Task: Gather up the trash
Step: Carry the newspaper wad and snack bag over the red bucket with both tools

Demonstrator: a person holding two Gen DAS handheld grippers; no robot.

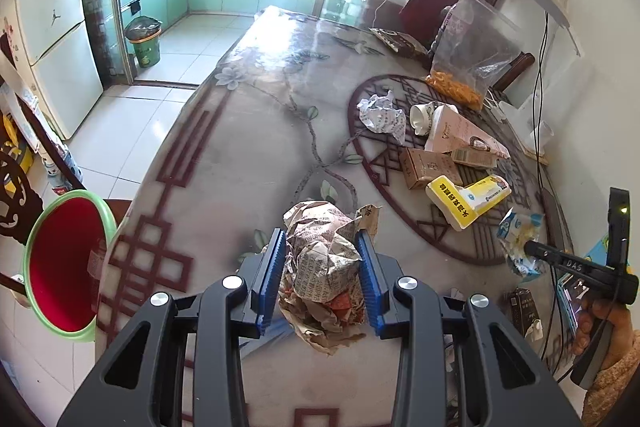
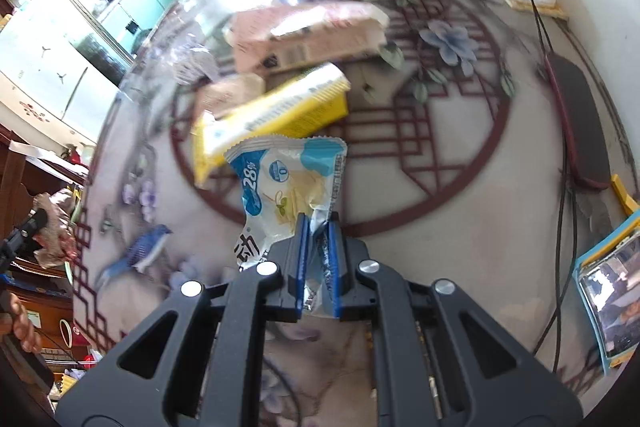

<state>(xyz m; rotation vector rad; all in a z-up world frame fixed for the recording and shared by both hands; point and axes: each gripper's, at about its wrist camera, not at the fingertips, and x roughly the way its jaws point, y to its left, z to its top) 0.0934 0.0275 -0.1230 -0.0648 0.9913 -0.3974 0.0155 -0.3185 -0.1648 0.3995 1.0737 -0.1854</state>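
Observation:
My left gripper is shut on a crumpled brown paper wad and holds it above the near part of the table. My right gripper is shut on a white and blue snack wrapper, lifted off the table; it also shows in the left wrist view. On the table's round pattern lie a yellow box, a brown box, a pink carton, a crumpled white paper and a white cup. A red bin with a green rim stands left of the table.
A clear bag with orange snacks stands at the table's far right. Black cables run along the right wall. A dark case and a blue-edged book lie at the right. A green trash can stands on the kitchen floor.

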